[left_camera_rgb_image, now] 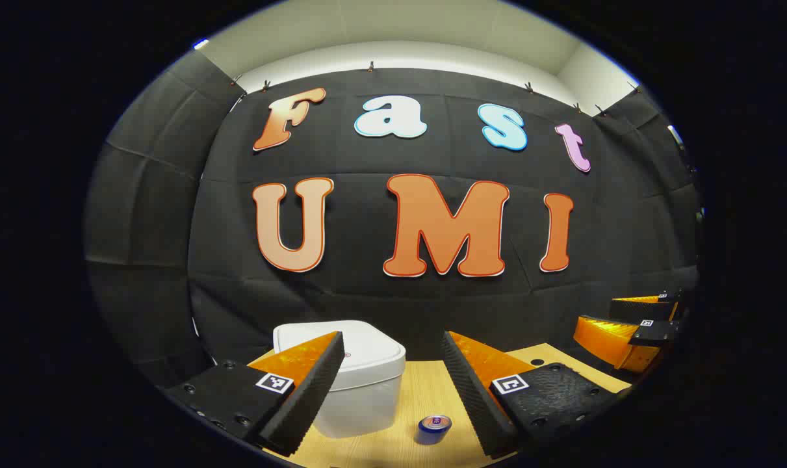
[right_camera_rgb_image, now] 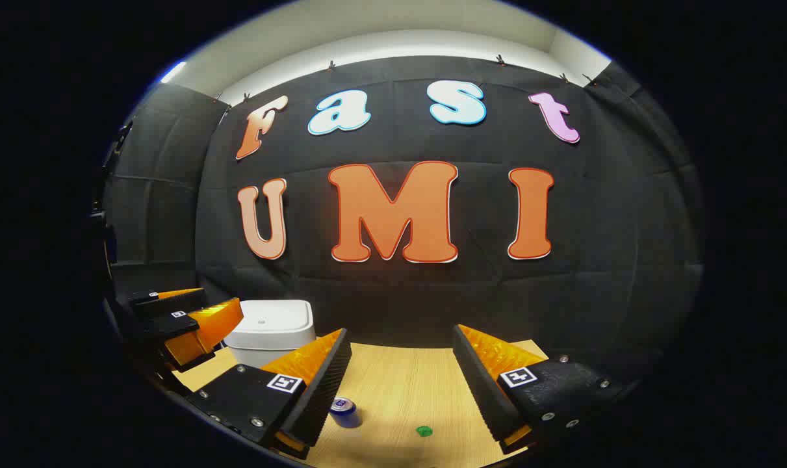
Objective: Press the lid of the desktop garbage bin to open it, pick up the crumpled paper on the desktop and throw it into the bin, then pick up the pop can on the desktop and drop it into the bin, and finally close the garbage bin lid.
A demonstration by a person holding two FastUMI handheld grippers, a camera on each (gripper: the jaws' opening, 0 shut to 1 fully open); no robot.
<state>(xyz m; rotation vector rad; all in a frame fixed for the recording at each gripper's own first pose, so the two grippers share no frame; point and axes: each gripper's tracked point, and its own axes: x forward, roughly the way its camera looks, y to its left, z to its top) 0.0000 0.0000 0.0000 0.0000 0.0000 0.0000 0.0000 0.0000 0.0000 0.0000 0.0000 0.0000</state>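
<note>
While both grippers hang above the near edge of the table [left_camera_rgb_image: 425, 390], neither holds anything. Seen in the left gripper view, the left gripper [left_camera_rgb_image: 393, 351] has its fingers spread wide, and between them, farther back on the wood, sits the white bin [left_camera_rgb_image: 367, 383] with its lid down flat; the left finger crosses in front of the bin's near corner. Just right of the bin and nearer to the camera stands the can [left_camera_rgb_image: 434, 429], upright, its top facing up, apart from the bin and from both fingers. At the right edge of that view the right gripper [left_camera_rgb_image: 627, 325] hovers over the table's far right side, fingers apart with empty space between them. From the right gripper view, the right gripper [right_camera_rgb_image: 399, 351] is likewise open and empty, the bare wooden table [right_camera_rgb_image: 399, 383] showing between its fingers. The can [right_camera_rgb_image: 345, 411] stands just beside the inner edge of its left finger, partly hidden by it. A small green thing [right_camera_rgb_image: 424, 430] lies on the wood to the right of the can, too small to make out. Farther left, the bin [right_camera_rgb_image: 273, 328] sits closed, with the left gripper [right_camera_rgb_image: 192, 312] beside it, partly overlapping its left side.
</note>
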